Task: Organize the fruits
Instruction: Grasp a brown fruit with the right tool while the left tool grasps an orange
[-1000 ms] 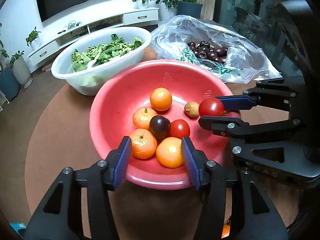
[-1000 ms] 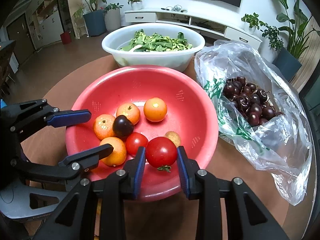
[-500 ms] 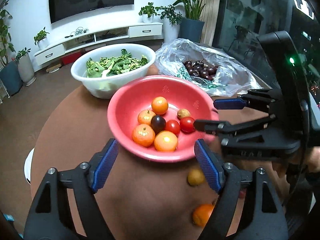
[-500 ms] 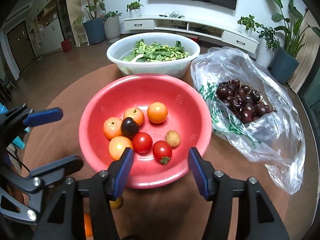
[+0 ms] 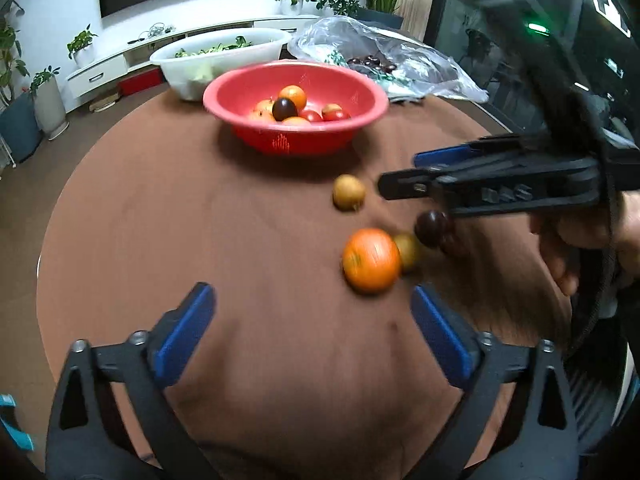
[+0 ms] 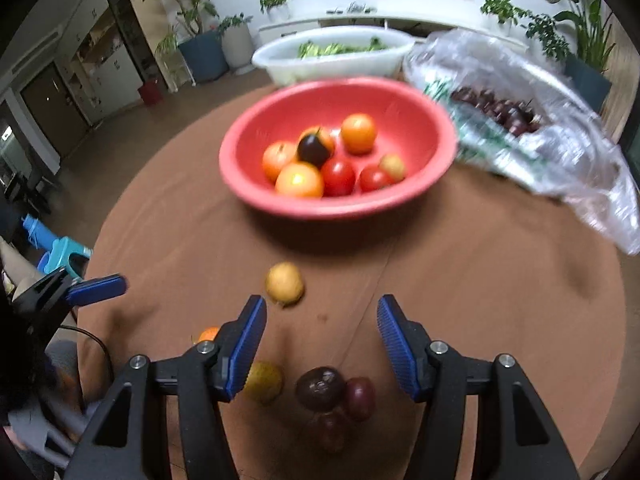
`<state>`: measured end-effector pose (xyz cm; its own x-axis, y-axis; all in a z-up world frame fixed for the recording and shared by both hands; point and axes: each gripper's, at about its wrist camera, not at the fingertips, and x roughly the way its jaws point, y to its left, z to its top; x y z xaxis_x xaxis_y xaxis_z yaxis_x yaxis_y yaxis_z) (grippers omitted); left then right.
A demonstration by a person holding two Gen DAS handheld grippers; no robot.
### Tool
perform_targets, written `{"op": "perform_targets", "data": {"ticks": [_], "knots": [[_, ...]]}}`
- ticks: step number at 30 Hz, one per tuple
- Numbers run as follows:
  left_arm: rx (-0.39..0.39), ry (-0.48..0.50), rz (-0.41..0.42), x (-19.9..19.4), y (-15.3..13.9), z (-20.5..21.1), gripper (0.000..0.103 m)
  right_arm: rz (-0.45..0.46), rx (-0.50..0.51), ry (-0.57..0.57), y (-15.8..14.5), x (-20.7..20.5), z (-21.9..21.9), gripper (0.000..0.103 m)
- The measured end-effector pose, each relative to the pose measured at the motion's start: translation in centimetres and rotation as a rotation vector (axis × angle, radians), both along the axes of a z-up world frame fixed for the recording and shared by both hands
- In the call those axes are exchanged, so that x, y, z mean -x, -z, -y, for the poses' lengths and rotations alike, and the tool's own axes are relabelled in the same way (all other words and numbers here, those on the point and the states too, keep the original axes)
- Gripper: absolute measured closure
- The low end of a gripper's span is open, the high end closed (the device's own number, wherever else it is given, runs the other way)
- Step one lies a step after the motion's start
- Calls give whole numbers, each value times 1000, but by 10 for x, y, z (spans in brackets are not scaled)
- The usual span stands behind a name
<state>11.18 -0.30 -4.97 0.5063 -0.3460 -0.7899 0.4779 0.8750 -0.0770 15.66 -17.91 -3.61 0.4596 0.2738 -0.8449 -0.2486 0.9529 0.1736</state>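
Left wrist view. The left gripper (image 5: 312, 320) hangs over the brown counter (image 5: 160, 220), its jaws opening wide with nothing between them. Ahead and to the right lie loose fruits: an orange (image 5: 371, 261), a yellowish fruit (image 5: 408, 251) touching it, a tan round fruit (image 5: 349, 193) and a dark plum (image 5: 433, 229). All are roughly round, so no long axis can be told. The right gripper (image 5: 394, 178) enters from the right, held by a hand (image 5: 580, 240). The red bowl (image 5: 360, 80) of fruit sits farther back, in front of the white bowl of greens (image 5: 224, 52) and the bag of cherries (image 5: 400, 56). A second ago the left jaws were nearly together at the bowl's near rim; the bowl now stands well away.

Right wrist view. The right gripper (image 6: 322, 344) has its jaws apart and empty. Below them lie two dark plums (image 6: 320, 387), perhaps a third, blurred. A second ago these jaws clamped a tomato over the bowl; two tomatoes (image 6: 338, 176) now rest inside it.
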Motion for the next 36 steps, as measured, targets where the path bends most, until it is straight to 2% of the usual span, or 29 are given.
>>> {"op": "perform_targets", "data": {"ticks": [6, 11, 14, 20, 25, 31, 36], "knots": [[30, -40, 43, 32, 1, -13, 0, -39, 12, -24, 14, -11, -18, 42], [-18, -57, 88, 43, 3, -15, 0, -65, 39, -35, 23, -22, -31, 42], [-17, -60, 72, 42, 2, -15, 0, -51, 69, -47, 23, -23, -37, 45], [-12, -104, -20, 34, 13, -23, 0, -33, 134, -73, 23, -21, -44, 64], [-13, -132, -11, 26, 10, -25, 0, -25, 139, -94, 22, -17, -47, 74], [-23, -107, 10, 15, 6, -16, 0, -20, 98, -76, 17, -14, -41, 74], [-38, -19, 38, 2, -1, -1, 0, -3, 26, -37, 5, -4, -16, 74]]}}
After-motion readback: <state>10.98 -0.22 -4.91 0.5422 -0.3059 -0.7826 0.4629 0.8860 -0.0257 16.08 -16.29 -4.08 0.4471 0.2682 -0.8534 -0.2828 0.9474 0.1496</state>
